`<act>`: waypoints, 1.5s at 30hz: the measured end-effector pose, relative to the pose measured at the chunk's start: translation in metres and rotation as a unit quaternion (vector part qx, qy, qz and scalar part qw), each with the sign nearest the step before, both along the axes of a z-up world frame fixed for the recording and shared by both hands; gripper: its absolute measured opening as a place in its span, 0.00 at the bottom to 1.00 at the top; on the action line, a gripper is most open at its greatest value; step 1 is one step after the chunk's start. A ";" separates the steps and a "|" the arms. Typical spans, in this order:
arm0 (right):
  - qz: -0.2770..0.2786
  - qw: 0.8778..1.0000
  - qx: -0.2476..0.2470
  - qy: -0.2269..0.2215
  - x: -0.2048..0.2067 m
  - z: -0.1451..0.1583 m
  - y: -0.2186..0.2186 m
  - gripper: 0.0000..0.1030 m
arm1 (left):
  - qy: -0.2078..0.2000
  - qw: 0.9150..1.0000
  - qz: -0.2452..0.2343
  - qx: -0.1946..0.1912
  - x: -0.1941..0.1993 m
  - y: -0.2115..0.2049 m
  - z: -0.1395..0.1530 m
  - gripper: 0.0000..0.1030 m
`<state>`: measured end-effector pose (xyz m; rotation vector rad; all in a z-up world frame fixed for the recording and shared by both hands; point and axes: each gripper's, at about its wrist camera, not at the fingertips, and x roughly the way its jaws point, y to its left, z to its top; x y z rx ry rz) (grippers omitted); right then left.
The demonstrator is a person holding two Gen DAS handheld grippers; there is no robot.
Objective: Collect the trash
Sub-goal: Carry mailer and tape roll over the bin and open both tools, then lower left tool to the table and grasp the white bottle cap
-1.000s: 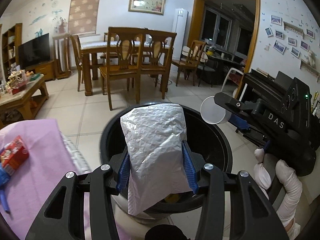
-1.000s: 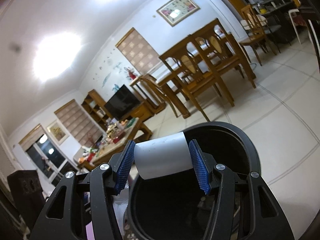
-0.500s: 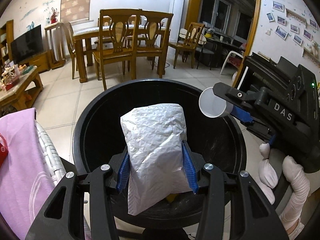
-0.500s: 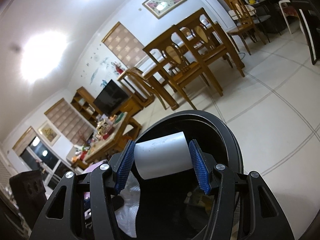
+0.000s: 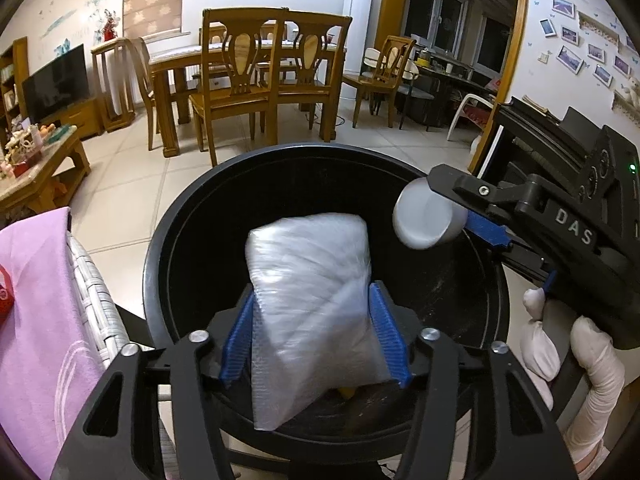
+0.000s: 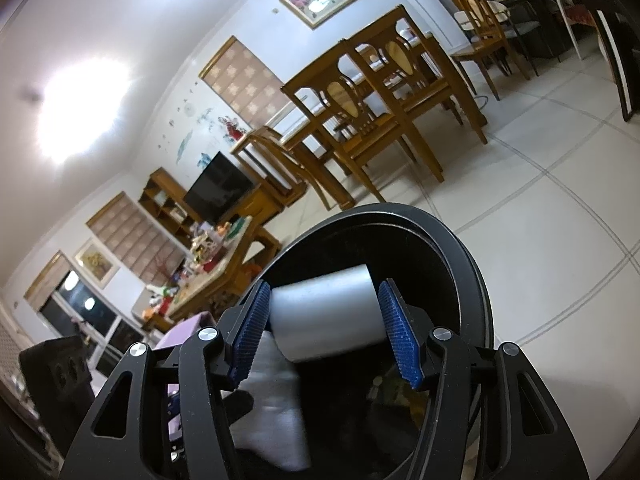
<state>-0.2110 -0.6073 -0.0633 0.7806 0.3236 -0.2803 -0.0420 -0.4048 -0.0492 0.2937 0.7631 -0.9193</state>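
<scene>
Holding both pieces of trash over the round black plastic bin (image 5: 160, 264) — that's the read: each is positioned above the opening so a release drops it straight in.

Left gripper (image 5: 316, 336): blue ribbed pads look spread slightly wider than the crumpled silvery-white plastic bag (image 5: 312, 300) between them. Bag is motion-blurred, so it may be slipping or already let go; can't tell for certain whether the jaws are clamped or loosened. Bag sits over the near-centre of the bin mouth. Long axis runs near-to-far along the fingers, wide end far, narrow corner hanging near, below the pads.

Right gripper (image 6: 324, 332): blue pads stand at either side of a small white paper cup (image 6: 326, 316), left pad touching the wall; a thin gap seems to show at the right pad, so grip vs. release is uncertain here too. In the left wrist view the cup (image 5: 430, 218) hangs over the right-hand inner edge of the bin, lying on its side, axis roughly horizontal, one flat end pointing left toward the bin centre.

Something yellowish lies at the bin bottom under the bag — too hidden to identify. A pink cloth (image 5: 36, 320) over a white wicker edge sits left of the bin, not involved.

Judgement: drop step, both items nearly done.
</scene>
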 end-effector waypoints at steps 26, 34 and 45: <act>0.123 0.992 -0.032 -0.014 0.040 0.026 0.109 0.95 | -0.041 0.984 0.173 0.000 0.018 0.202 0.038 0.95; 0.230 0.971 -0.065 0.022 0.103 0.038 0.219 0.95 | 0.025 0.956 0.293 0.023 0.061 0.321 0.017 0.93; 0.302 0.934 -0.163 0.105 0.209 0.058 0.321 0.95 | 0.065 0.962 0.265 0.032 0.091 0.348 -0.002 0.35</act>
